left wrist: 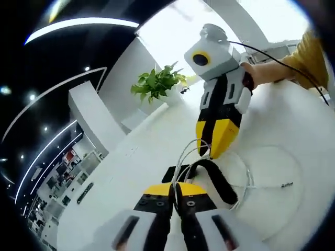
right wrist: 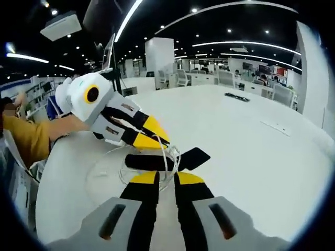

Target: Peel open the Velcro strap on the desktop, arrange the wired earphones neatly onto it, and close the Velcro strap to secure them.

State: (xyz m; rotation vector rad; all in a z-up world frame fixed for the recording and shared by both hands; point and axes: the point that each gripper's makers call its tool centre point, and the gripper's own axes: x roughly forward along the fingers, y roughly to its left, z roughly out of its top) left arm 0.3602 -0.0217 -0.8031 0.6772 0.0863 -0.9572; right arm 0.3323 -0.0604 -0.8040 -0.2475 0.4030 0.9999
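Note:
A black Velcro strap [left wrist: 217, 180] [right wrist: 157, 161] lies on the white table [left wrist: 125, 172] [right wrist: 251, 136], with thin white earphone wire [left wrist: 181, 162] [right wrist: 167, 157] looped over and around it. My left gripper [left wrist: 175, 191] [right wrist: 163, 142] sits at one end of the strap, its jaws pressed together with the wire running up from between them. My right gripper [right wrist: 167, 180] [left wrist: 213, 152] comes in from the opposite side. Its yellow tips are close together just above the strap, and the wire passes between them. The two grippers' tips nearly meet over the strap.
A person's hand [left wrist: 261, 70] and yellow sleeve [left wrist: 311, 57] [right wrist: 26, 138] hold the right gripper. A potted plant [left wrist: 157, 83] stands past the table's far edge. A small dark item [right wrist: 236, 97] lies far off on the table. Open tabletop spreads beyond the strap.

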